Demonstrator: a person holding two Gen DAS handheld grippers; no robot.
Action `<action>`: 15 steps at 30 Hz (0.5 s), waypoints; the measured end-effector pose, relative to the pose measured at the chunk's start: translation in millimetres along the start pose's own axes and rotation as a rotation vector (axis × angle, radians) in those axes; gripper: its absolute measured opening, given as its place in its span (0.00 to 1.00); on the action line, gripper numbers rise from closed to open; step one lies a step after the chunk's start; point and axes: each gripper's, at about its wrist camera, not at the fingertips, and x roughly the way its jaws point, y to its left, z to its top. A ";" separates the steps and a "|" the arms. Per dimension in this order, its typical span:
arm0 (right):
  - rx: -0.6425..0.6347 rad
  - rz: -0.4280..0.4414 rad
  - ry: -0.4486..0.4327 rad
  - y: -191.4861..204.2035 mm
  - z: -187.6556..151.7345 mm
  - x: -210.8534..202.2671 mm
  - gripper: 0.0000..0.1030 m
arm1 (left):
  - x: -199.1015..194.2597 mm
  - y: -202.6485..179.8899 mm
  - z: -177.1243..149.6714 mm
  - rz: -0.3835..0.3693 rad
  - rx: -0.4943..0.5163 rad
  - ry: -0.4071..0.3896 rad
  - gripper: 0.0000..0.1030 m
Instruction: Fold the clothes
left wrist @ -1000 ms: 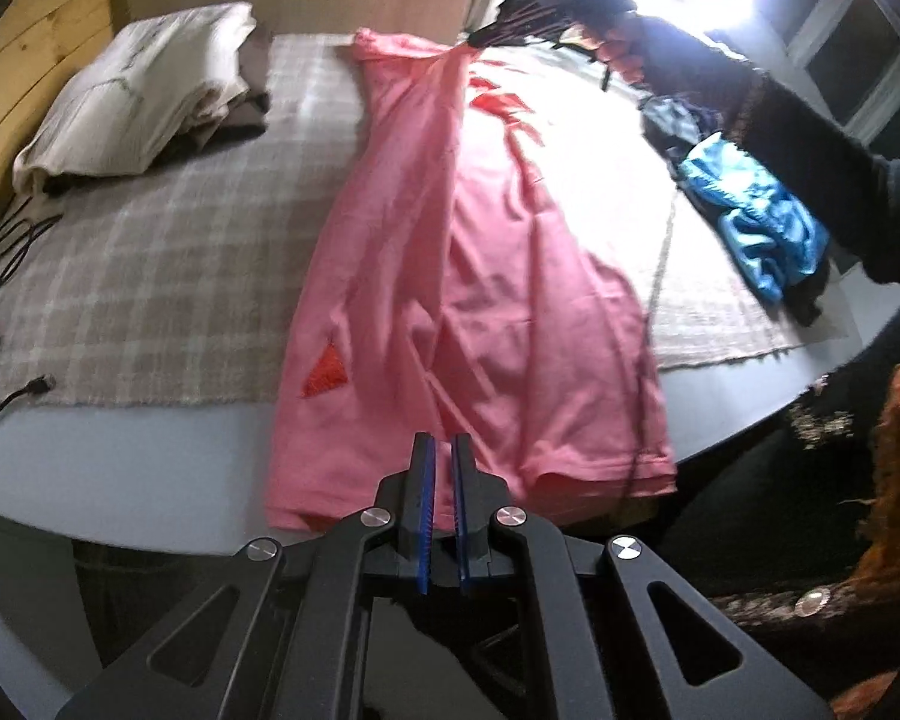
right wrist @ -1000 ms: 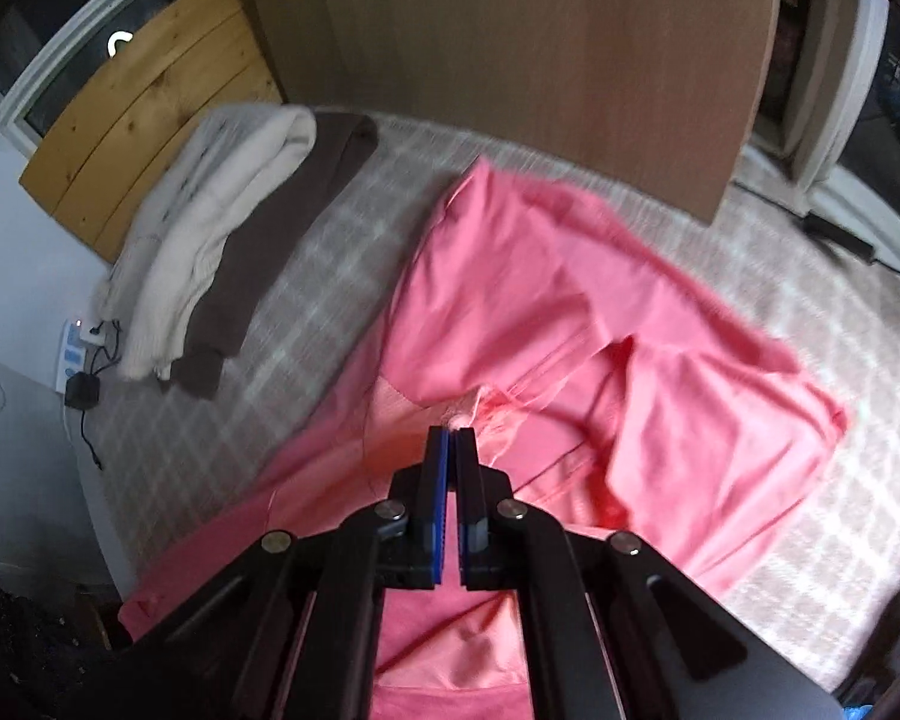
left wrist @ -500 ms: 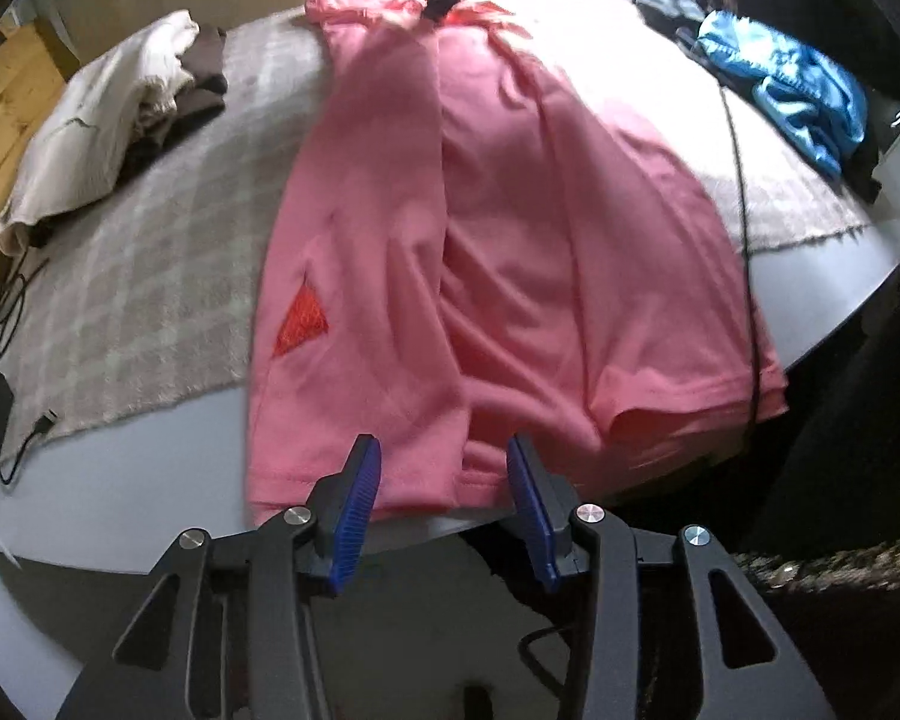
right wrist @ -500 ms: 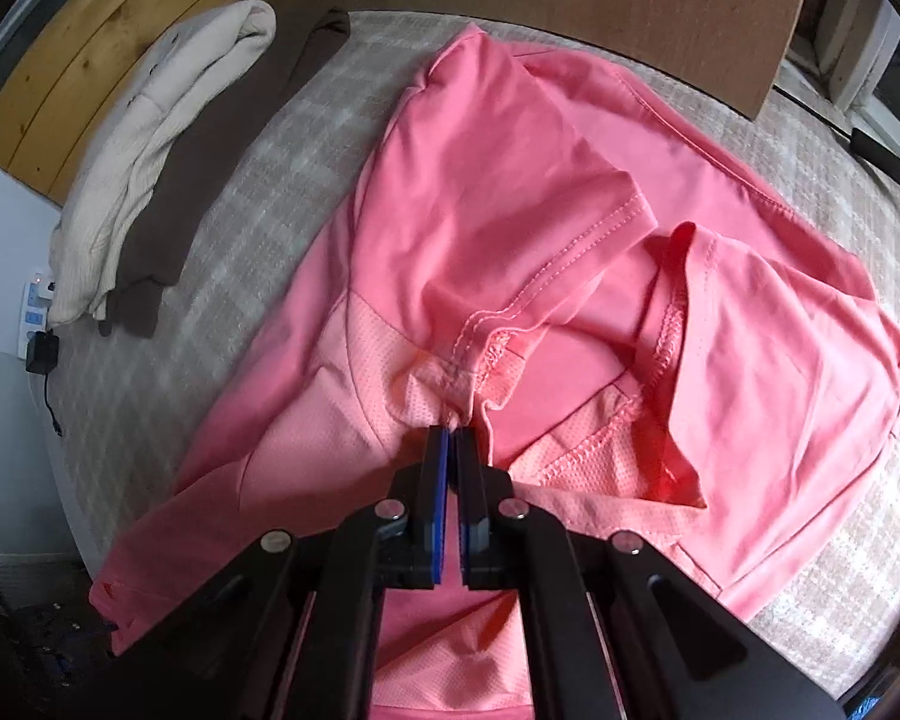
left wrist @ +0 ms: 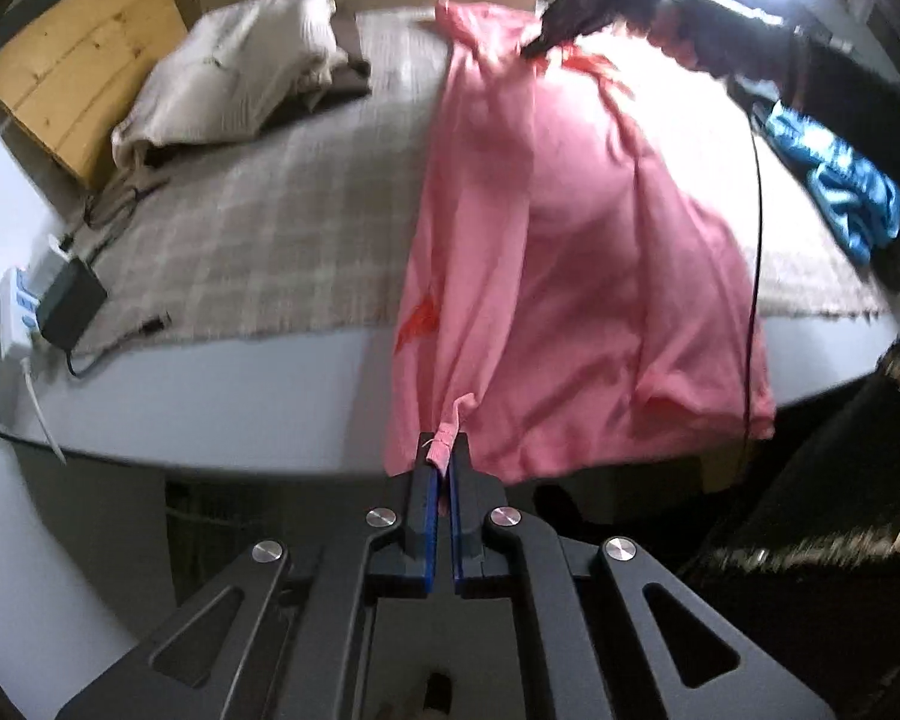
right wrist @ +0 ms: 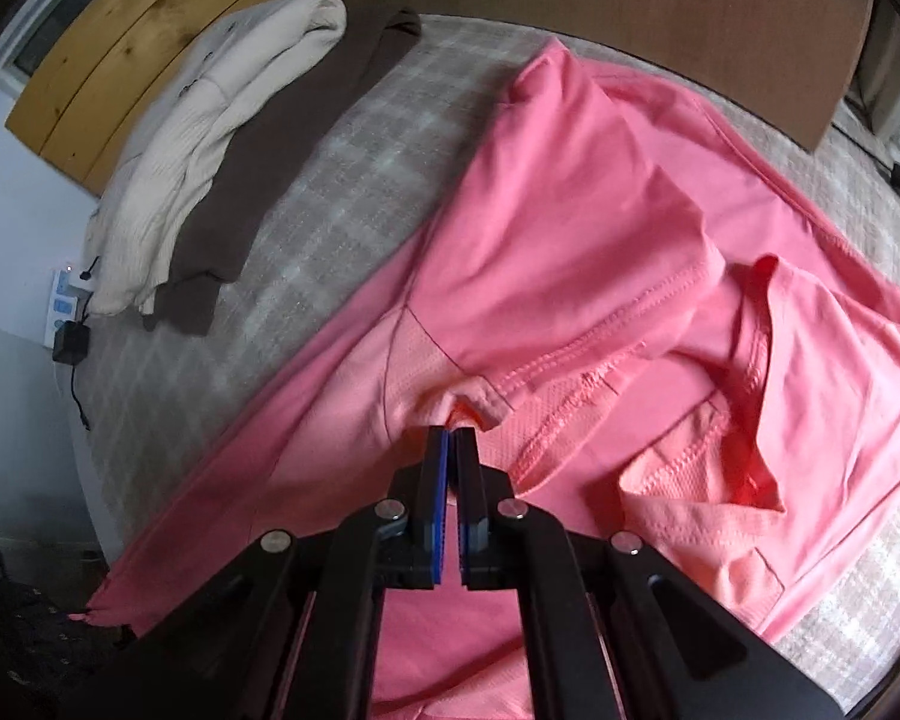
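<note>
A pink T-shirt [left wrist: 570, 240] lies lengthwise on the checked cloth [left wrist: 258, 228], its hem hanging over the near table edge. My left gripper [left wrist: 444, 456] is shut on a bunched bit of that hem. At the far end, my right gripper [left wrist: 540, 45], held by a hand [left wrist: 684, 30], pinches the shirt near the shoulder. In the right wrist view the right gripper [right wrist: 450, 438] is shut on a fold of the pink T-shirt [right wrist: 570, 210] beside the sleeve seam; the sleeve and neckline lie rumpled to the right.
A folded cream garment [left wrist: 234, 66] on a brown one [left wrist: 342, 78] sits at the far left, by a wooden board [left wrist: 84, 66]. A blue garment [left wrist: 840, 192] lies at the right. A power strip with an adapter [left wrist: 60, 300] is at the left edge. A black cable [left wrist: 756, 240] crosses the shirt.
My left gripper opened around the shirt's hem, then shut on it and drew it up off the table edge. The right gripper sank closer to the cloth, still shut on the shirt.
</note>
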 end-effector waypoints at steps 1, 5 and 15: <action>0.008 0.002 -0.007 -0.7 1.2 -2.5 0.02 | -0.8 -3.1 2.4 -0.005 0.008 -0.007 0.02; 0.006 -0.010 -0.043 -6.8 9.8 -24.8 0.02 | -2.2 -14.6 7.2 -0.035 0.016 -0.030 0.02; -0.006 -0.139 0.002 -18.1 5.8 -5.9 0.02 | 34.7 -50.0 -3.3 -0.154 0.018 0.049 0.12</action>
